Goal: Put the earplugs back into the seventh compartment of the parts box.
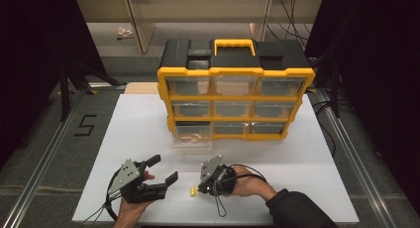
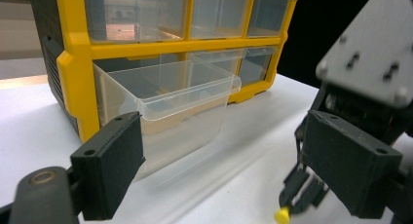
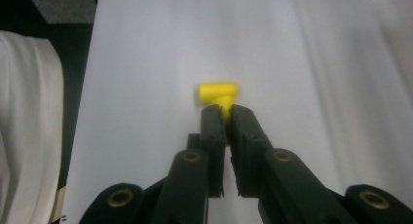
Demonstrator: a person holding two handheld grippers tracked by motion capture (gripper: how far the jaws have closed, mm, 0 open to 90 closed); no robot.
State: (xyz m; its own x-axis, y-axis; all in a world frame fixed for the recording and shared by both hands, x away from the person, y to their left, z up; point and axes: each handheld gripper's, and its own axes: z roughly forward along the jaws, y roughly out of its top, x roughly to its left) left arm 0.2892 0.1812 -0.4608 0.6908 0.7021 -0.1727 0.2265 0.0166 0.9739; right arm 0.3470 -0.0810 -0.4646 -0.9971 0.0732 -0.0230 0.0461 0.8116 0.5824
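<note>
A white table [image 1: 148, 124] carries a yellow-and-black organiser case [image 1: 236, 89] that stands upright near its far edge, with three rows of clear drawers facing the person. The bottom-left drawer [image 1: 193, 137] is pulled out toward the near side, and something tan lies inside it; in the left gripper view this clear drawer [image 2: 170, 107] juts from the yellow frame just beyond the jaws. At the near left, the left gripper [image 1: 161, 171] rests in the person's hand with its two black jaws standing wide apart and nothing between them. To its right, the right gripper [image 1: 199, 190] points left and low at the table, held by a hand in a dark sleeve [image 1: 297, 210]. Its jaws are drawn together and clamped on a small yellow T-shaped piece [image 3: 219, 95], whose stem sits pinched between the tips while its crossbar lies just past them on the table surface, between the two grippers.
</note>
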